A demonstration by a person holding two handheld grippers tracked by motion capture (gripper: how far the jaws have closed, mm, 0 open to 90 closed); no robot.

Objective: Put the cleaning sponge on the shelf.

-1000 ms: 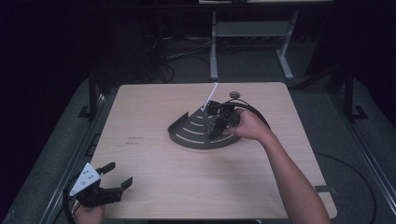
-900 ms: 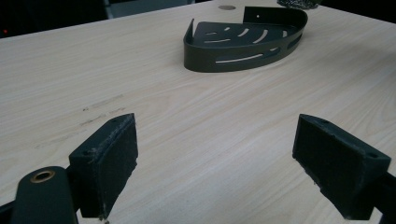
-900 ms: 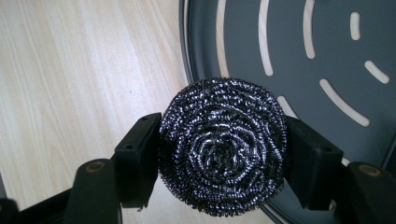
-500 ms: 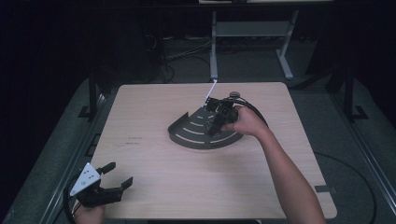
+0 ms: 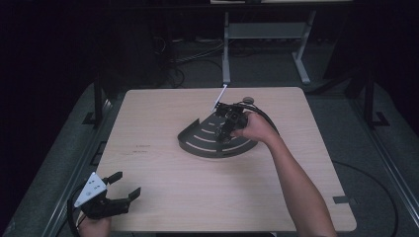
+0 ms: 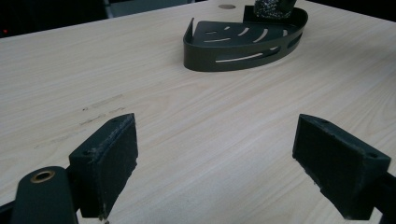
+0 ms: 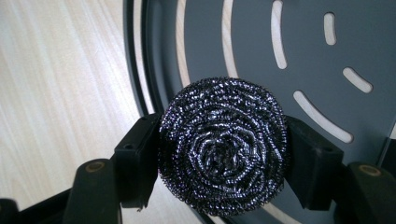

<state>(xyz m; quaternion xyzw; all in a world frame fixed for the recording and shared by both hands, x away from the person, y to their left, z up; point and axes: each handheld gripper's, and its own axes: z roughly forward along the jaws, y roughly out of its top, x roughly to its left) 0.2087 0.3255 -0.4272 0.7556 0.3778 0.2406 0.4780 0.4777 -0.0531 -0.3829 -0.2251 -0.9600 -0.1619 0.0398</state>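
A dark quarter-round tray (image 5: 197, 144) with curved slots lies at the table's middle. My right gripper (image 5: 225, 129) hangs over the tray's right part, pointing down, shut on a round steel-wool scourer (image 7: 223, 126). In the right gripper view the gripper (image 7: 224, 161) has a pad pressed on each side of the scourer, above the slotted tray floor (image 7: 261, 37) and close to its curved rim. My left gripper (image 5: 127, 183) rests at the near left corner of the table, open with nothing in it. The left gripper view looks between the left gripper's (image 6: 229, 158) pads across bare wood to the tray (image 6: 233, 46) and the scourer (image 6: 273, 7).
A thin white stick (image 5: 220, 97) lies just beyond the tray's far corner. A small round hole (image 5: 248, 99) sits near the table's far edge. A metal stand (image 5: 262, 34) and cables are on the dark floor behind the table.
The right gripper has moved a little left and nearer over the tray and sunk slightly, scourer still in its grip. The left gripper has stayed put.
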